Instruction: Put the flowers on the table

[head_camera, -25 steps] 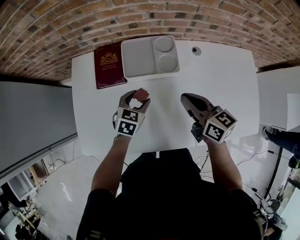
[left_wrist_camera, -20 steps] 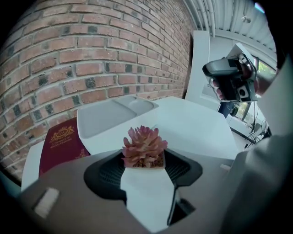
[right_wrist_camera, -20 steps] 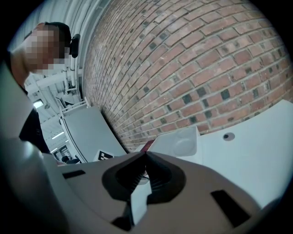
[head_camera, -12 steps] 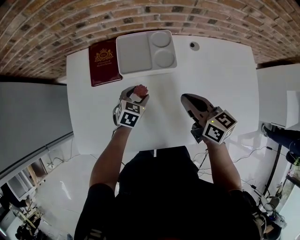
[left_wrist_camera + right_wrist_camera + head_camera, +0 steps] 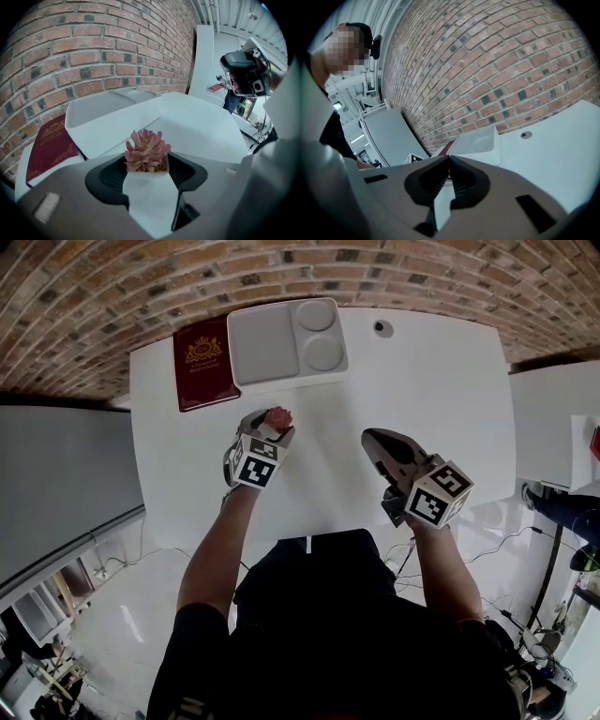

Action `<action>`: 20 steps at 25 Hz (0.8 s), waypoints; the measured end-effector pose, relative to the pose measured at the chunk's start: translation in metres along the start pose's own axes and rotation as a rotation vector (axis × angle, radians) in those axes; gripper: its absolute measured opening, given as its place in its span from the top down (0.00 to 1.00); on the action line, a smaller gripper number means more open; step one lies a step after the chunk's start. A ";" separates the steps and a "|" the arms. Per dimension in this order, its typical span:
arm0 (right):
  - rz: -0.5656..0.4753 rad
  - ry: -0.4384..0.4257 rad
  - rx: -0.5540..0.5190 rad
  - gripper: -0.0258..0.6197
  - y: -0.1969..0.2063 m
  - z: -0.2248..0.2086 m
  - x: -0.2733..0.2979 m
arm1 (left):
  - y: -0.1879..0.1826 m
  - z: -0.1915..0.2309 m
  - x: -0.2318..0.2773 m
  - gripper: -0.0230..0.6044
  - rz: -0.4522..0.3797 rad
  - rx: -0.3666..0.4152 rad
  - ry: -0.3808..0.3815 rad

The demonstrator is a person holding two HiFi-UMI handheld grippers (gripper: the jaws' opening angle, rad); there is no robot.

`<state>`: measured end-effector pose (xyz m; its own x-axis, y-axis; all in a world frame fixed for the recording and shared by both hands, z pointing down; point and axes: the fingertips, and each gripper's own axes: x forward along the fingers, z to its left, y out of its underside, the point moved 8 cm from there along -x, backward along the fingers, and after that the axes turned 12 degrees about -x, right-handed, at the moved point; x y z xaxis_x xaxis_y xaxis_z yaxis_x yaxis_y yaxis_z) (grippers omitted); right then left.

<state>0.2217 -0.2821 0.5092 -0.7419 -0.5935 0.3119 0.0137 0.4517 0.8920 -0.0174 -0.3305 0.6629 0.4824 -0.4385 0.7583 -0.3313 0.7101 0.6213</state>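
The flowers are a small pink succulent (image 5: 146, 150) in a white pot (image 5: 151, 192). My left gripper (image 5: 147, 171) is shut on the pot, with the plant sticking up between its dark pads. In the head view the succulent (image 5: 278, 417) and left gripper (image 5: 268, 430) are over the white table (image 5: 441, 381), just in front of the tray. I cannot tell whether the pot touches the table. My right gripper (image 5: 368, 438) is over the table's middle right; in its own view the right gripper (image 5: 449, 161) is shut with nothing in it.
A white compartment tray (image 5: 281, 343) lies at the table's far edge, with a dark red book (image 5: 203, 362) to its left. A small round hole (image 5: 379, 328) is to the tray's right. A brick wall runs behind the table.
My left gripper, still holding the pot, has edged slightly toward the tray and stands more upright. The right gripper has stayed in place.
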 end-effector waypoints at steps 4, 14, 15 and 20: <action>-0.013 0.003 -0.012 0.94 -0.007 0.004 -0.001 | 0.001 -0.002 -0.006 0.53 -0.002 0.004 0.009; -0.044 -0.016 -0.071 0.94 -0.032 0.035 -0.007 | 0.001 -0.004 -0.049 0.53 -0.055 -0.024 0.030; -0.048 -0.016 -0.081 0.94 -0.036 0.039 -0.008 | 0.002 -0.004 -0.055 0.53 -0.059 -0.024 0.034; -0.077 -0.010 -0.123 0.94 -0.053 0.061 -0.016 | 0.003 0.005 -0.091 0.53 -0.109 -0.048 0.025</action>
<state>0.1922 -0.2558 0.4375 -0.7505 -0.6165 0.2381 0.0378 0.3196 0.9468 -0.0661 -0.2911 0.5964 0.5337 -0.5014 0.6810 -0.2366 0.6845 0.6895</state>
